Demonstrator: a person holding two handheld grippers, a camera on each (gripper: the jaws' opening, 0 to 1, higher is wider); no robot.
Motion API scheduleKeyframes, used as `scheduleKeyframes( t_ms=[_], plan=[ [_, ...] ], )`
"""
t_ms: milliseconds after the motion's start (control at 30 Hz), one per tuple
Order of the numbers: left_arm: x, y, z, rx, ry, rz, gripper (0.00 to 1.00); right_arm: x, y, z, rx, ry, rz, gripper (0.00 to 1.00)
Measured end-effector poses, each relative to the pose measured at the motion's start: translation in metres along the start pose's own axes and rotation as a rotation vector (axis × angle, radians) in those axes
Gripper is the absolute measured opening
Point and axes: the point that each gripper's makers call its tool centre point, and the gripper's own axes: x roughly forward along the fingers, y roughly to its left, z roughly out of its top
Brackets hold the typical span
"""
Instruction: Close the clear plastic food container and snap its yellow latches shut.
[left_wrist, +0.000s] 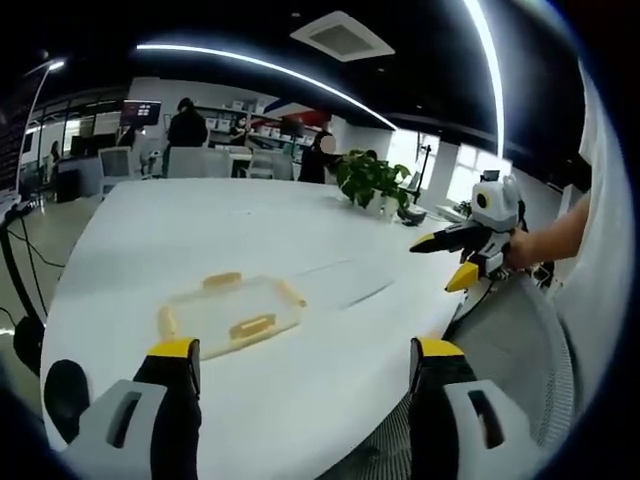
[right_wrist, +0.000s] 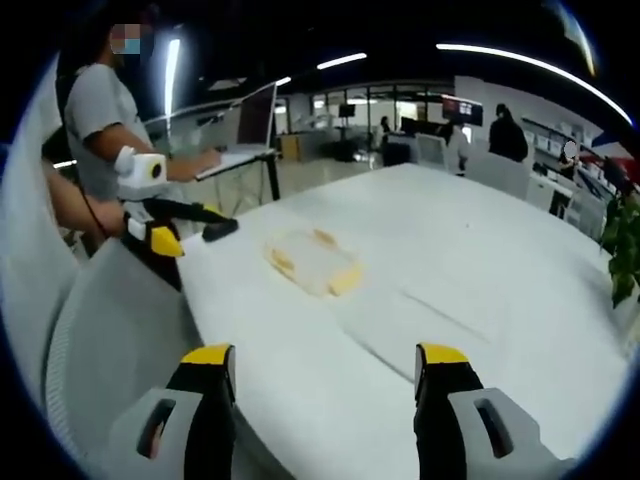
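The clear plastic container (left_wrist: 230, 315) lies flat on the white table (left_wrist: 200, 230), with yellow latches (left_wrist: 252, 326) around its rim. Whether they are snapped down I cannot tell. My left gripper (left_wrist: 306, 348) is open and hangs back from the container, near the table's edge, with nothing between its jaws. My right gripper (right_wrist: 325, 352) is open too and holds nothing. It looks across the table at the container (right_wrist: 312, 262) from some way off. Each gripper also shows in the other's view: the right gripper (left_wrist: 438, 265) in a hand, and the left gripper (right_wrist: 195, 235) at the table's rim.
A grey mesh chair (left_wrist: 520, 350) stands against the table edge between the grippers. A potted plant (left_wrist: 372, 180) sits at the table's far side. A laptop on a stand (right_wrist: 250, 120) is beyond the table, and several people stand in the background.
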Motion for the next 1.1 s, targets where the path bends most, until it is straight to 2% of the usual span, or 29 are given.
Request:
scheduleKeyframes(
  t_ms=[300,400,567,1100],
  plan=[
    [0.003,0.008,-0.001,0.056,0.041,-0.027,0.84,0.013,0.000,0.001,-0.042,0.040,0.034,0.69],
    [0.005,0.013,-0.007,0.105,0.089,-0.028,0.83,0.016,-0.002,0.002,-0.053,0.051,0.041,0.68],
    [0.009,0.017,-0.009,0.136,0.119,-0.053,0.81,0.025,-0.003,0.004,-0.076,0.073,0.065,0.68],
    [0.017,0.031,-0.011,0.219,0.177,-0.091,0.79,0.045,-0.007,0.010,-0.148,0.110,0.112,0.65]
  ],
)
